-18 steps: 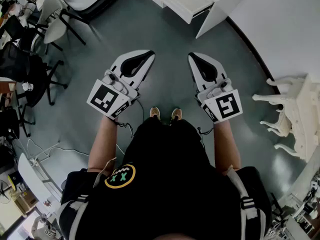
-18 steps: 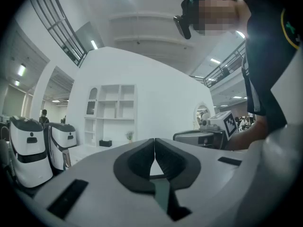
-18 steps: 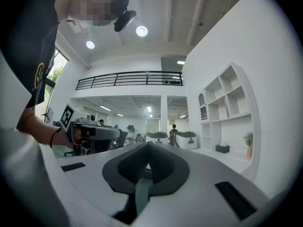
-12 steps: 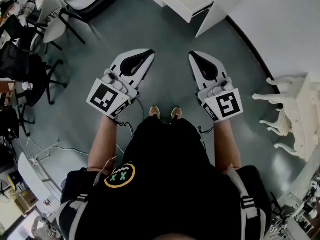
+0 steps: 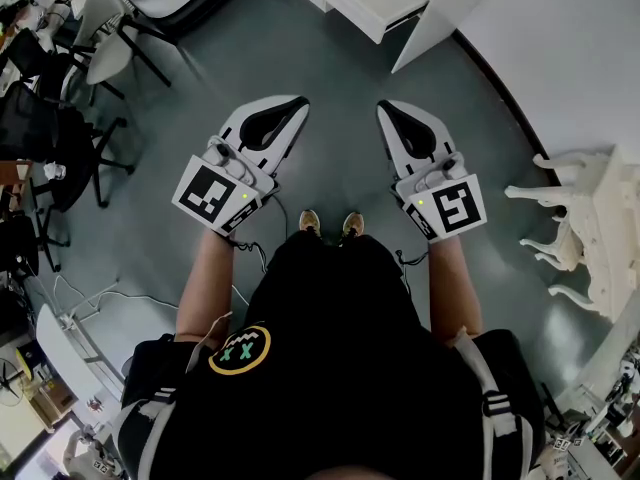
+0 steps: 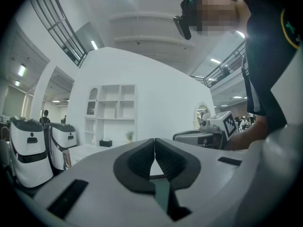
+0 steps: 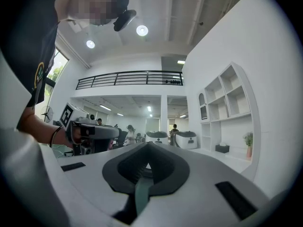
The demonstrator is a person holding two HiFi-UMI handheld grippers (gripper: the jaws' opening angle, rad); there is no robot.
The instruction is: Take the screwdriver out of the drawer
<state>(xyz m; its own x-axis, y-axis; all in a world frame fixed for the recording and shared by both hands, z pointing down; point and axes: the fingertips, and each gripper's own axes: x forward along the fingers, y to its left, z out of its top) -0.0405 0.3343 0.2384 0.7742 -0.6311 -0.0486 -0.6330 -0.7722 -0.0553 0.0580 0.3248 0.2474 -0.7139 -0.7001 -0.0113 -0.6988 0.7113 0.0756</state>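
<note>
I hold two claws, one in each hand, level above the grey floor (image 5: 335, 63). My left claw (image 5: 298, 106) is pressed together with nothing between its jaws. My right claw (image 5: 383, 108) is pressed together too, also on nothing. My two shoes (image 5: 310, 224) show just nearer than the claws. One white table (image 5: 590, 183) with curved legs stands at right. No view shows the screwdriver, so I cannot tell where it lies relative to either claw.
</note>
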